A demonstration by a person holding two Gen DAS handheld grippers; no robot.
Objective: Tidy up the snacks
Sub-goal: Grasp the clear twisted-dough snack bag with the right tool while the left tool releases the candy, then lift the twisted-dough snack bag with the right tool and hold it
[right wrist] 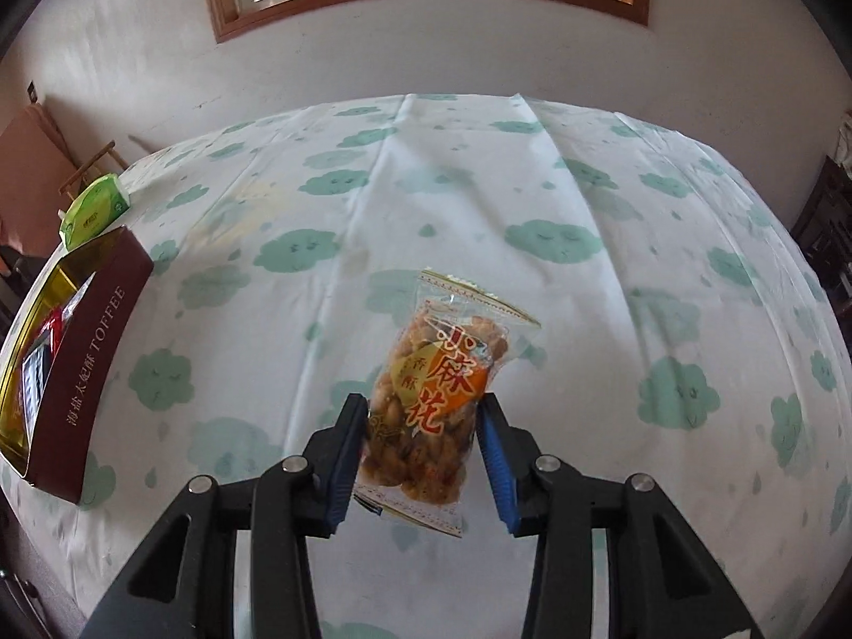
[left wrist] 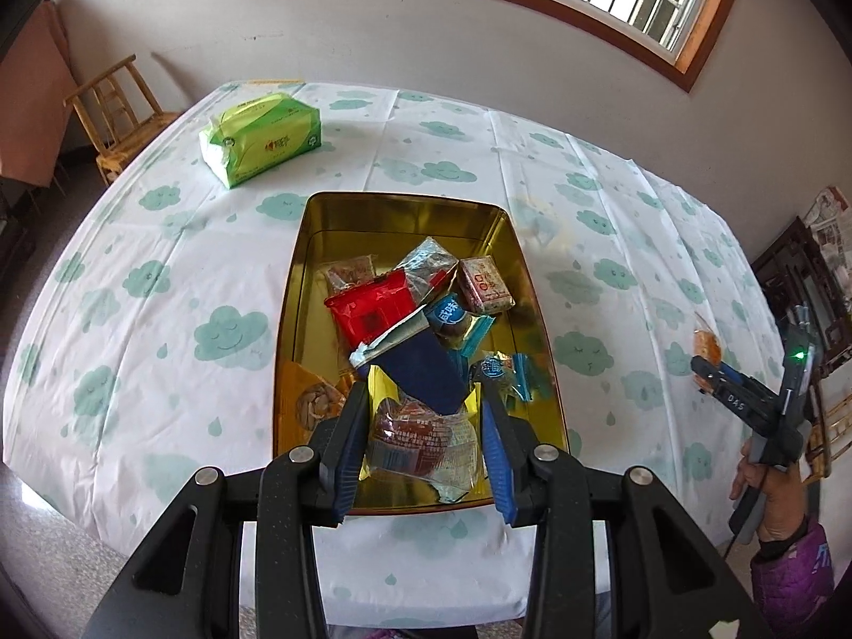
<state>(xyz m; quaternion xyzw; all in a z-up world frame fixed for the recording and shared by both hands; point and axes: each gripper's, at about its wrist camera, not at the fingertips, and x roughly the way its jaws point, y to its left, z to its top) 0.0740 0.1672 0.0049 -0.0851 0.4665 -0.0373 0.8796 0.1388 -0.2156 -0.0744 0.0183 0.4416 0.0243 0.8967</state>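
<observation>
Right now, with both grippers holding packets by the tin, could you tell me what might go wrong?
1. The right gripper pinches only the lower half of the twist-snack bag; the slick wrapper could slip.
2. The gold tin is crowded near the front, so the wrapped cake in the left gripper may land on the heap and slide out.

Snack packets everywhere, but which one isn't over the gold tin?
The clear packet of fried twists with red lettering, held in the right gripper above the cloud-print tablecloth. All the others lie in or hang above the tin.

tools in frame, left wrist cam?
2. Left tool at bottom centre, over the gold tin; right tool at the right edge, gripping a snack packet.
</observation>
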